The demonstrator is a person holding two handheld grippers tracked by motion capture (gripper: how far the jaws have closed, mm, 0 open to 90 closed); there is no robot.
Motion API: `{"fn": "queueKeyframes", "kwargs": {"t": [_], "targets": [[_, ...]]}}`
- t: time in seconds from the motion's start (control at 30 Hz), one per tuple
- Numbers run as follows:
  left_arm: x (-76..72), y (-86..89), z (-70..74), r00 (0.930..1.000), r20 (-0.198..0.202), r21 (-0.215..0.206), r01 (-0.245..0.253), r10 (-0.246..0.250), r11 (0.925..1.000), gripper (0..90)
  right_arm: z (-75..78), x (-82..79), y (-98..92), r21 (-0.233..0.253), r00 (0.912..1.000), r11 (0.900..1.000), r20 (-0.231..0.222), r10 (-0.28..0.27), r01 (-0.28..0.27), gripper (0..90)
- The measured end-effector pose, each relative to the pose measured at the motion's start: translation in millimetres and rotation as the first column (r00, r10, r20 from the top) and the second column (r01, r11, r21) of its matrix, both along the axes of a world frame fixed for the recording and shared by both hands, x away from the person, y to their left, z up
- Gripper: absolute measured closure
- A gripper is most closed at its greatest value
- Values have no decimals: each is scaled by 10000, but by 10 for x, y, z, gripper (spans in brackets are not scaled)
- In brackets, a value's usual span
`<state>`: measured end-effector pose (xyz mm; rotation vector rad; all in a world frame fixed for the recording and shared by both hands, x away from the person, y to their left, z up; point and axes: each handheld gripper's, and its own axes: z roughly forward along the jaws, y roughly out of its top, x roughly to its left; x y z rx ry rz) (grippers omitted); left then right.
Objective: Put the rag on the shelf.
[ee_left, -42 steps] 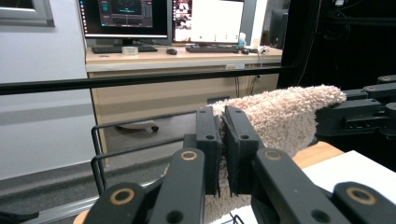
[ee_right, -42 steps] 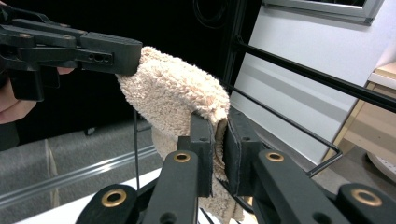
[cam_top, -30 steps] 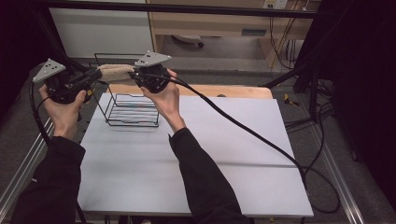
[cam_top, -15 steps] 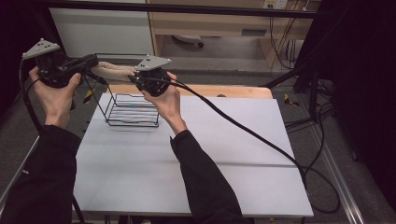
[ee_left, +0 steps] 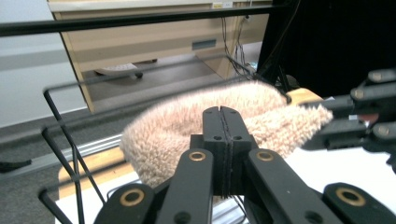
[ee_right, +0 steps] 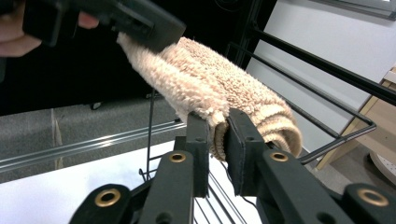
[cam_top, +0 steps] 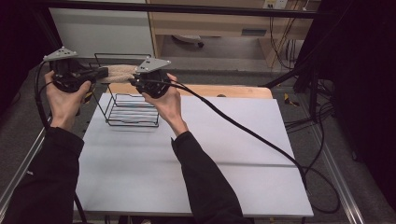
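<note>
- The towel [cam_top: 119,73], a fluffy beige roll, hangs stretched between the two grippers, in the air above the black wire rack [cam_top: 128,105] at the back left of the white desk [cam_top: 210,154].
- The left gripper [cam_top: 95,74] is clenched on one end of the towel; in the left gripper view its jaws meet flat with pile bulging out behind them [ee_left: 196,126].
- The right gripper [cam_top: 134,80] is grasping the other end; in the right gripper view a thick fold of cloth [ee_right: 219,116] sits wedged between its jaws, which stand slightly apart around it.
- The step in hand looks like carrying the towel to the rack to lay it over the top bar or lower it inside.
- To do it well, keep both grips firm and the hands level, so the roll stays taut and does not sag or unroll.
- Move both hands together at one pace; if one leads, the cloth twists.
- Line the towel up with the rack's top wires before lowering, and come down straight so the pile does not snag on a wire.
- Let go only once the rack bears the weight, both ends at once.
</note>
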<state>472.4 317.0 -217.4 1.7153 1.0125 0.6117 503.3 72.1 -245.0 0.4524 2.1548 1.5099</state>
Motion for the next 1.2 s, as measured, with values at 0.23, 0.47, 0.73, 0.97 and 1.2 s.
{"fn": "queueKeyframes", "kwargs": {"t": [0.23,0.47,0.73,0.97,1.2], "targets": [[41,-8,-91,9999,-77,-93,-75,74,9999,899,6,-17,-9,-1,9996,9998,-189,215,-215,673],[57,-33,-121,9999,-55,-1,-121,121,9999,899,120,-39,-106,529,9985,9978,-356,410,-391,550],[82,-41,-182,9999,-135,104,-54,56,9999,899,178,118,-107,987,9971,9951,-759,66,10,850],[86,-33,-224,9999,-89,119,80,-79,9999,899,70,274,-39,1439,9945,9892,-1035,-127,276,900],[-45,-19,-354,9996,135,493,260,-267,9984,879,71,322,-49,1358,9938,9886,-988,-513,645,900]]}}
